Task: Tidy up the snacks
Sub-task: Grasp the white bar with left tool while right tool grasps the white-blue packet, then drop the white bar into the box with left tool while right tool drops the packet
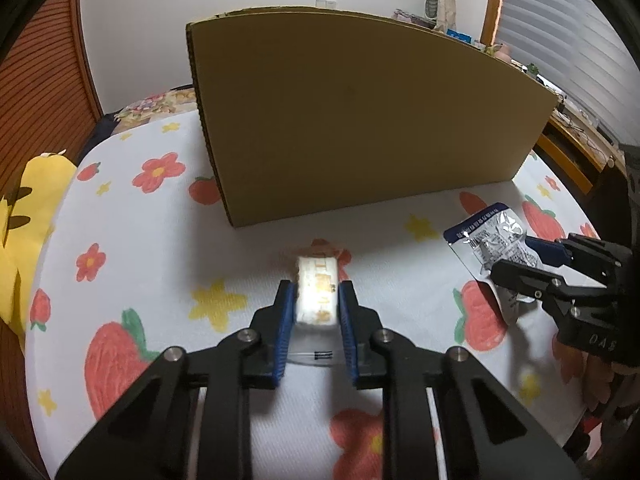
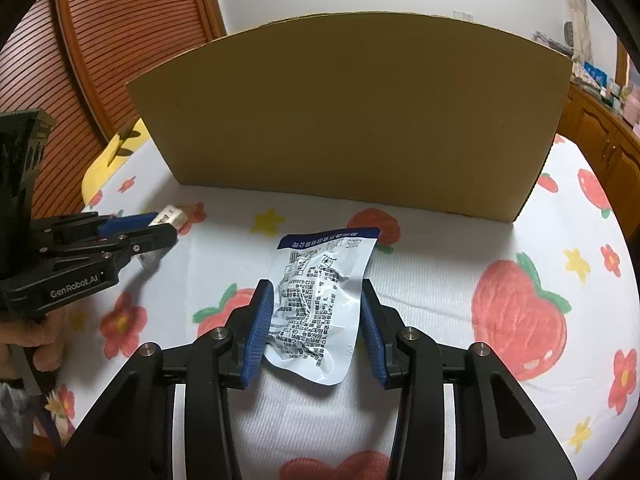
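Note:
A white wrapped snack bar (image 1: 316,300) lies on the flowered tablecloth (image 1: 140,220), and my left gripper (image 1: 316,286) is shut on it, blue pads pressed to both long sides. The right wrist view shows the same bar (image 2: 170,214) sticking out of the left gripper (image 2: 164,226). A crinkled silver pouch with a blue top band (image 2: 316,280) lies flat between the pads of my right gripper (image 2: 315,286), which is shut on its sides. From the left, the pouch (image 1: 488,236) sits in the right gripper (image 1: 512,256).
A tall cardboard box (image 1: 360,120) stands behind both snacks, its plain wall (image 2: 360,120) facing me and its inside hidden. A yellow cushion (image 1: 28,220) lies off the table's left edge. A hand (image 2: 40,344) holds the left gripper's handle.

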`<state>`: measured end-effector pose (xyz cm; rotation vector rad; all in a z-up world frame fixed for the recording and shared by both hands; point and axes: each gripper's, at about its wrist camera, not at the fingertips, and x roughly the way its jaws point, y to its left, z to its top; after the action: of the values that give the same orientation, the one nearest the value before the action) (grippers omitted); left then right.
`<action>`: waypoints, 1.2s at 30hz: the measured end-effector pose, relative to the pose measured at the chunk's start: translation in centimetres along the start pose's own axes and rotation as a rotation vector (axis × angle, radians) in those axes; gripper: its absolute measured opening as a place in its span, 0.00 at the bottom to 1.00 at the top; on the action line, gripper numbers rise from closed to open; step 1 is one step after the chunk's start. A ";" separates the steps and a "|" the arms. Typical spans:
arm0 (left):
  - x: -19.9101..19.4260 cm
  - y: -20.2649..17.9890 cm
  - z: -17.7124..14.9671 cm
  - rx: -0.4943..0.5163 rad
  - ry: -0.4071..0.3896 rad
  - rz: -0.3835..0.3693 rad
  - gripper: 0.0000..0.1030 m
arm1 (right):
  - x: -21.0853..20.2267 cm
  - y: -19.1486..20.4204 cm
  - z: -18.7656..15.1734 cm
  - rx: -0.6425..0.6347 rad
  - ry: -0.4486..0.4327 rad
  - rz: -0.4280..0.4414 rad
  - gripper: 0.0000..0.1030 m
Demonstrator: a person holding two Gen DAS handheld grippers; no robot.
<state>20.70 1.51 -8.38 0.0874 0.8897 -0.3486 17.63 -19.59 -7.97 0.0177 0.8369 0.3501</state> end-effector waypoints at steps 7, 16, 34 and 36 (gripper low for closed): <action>-0.7 0.0 -0.6 -0.031 -0.013 -0.032 0.19 | -0.1 -0.3 0.0 0.004 0.000 0.006 0.40; -2.1 -0.4 -0.8 -0.029 -0.056 -0.039 0.19 | -0.5 -0.3 0.0 -0.005 -0.007 0.018 0.38; -4.4 -0.7 -1.3 -0.039 -0.104 -0.058 0.19 | -4.6 0.1 -1.6 -0.035 -0.079 0.034 0.35; -4.7 -0.8 -1.5 -0.038 -0.108 -0.065 0.19 | -4.9 0.2 -1.8 -0.035 -0.084 0.038 0.35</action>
<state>16.64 2.28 -5.62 0.0044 0.7934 -0.3930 13.23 -21.11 -5.54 0.0153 0.7484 0.3976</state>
